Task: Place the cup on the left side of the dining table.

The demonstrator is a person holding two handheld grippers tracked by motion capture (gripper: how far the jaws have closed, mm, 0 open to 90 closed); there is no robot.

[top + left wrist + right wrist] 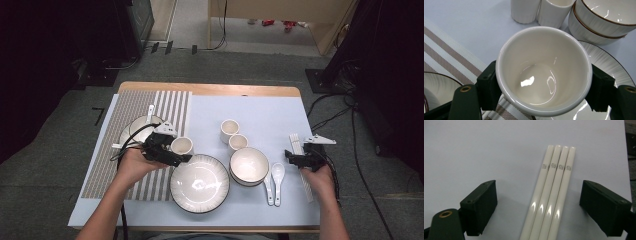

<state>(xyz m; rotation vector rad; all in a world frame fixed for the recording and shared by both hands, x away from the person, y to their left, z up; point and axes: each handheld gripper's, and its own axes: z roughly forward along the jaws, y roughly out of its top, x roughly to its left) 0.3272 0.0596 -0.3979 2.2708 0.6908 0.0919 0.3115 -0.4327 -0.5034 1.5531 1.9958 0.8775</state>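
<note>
A white ribbed cup [541, 62] sits between the black jaws of my left gripper [545, 87], whose pads press on both its sides. From above, this cup [183, 144] and my left gripper [179, 152] are at the striped placemat's right edge, just above the large plate [200, 200]. My right gripper [542, 205] stands open over several white chopsticks [556, 175] that lie side by side on the mat, without touching them. In the high view my right gripper [294, 156] is at the table's right, by the chopsticks [296, 142].
Two more cups [229, 130] [238, 142] stand mid-table, behind stacked bowls [249, 166]. Two white spoons [275, 180] lie right of the bowls. A small plate [131, 131] rests on the striped placemat [125, 107]. The pale blue mat [260, 112] has free room at the back.
</note>
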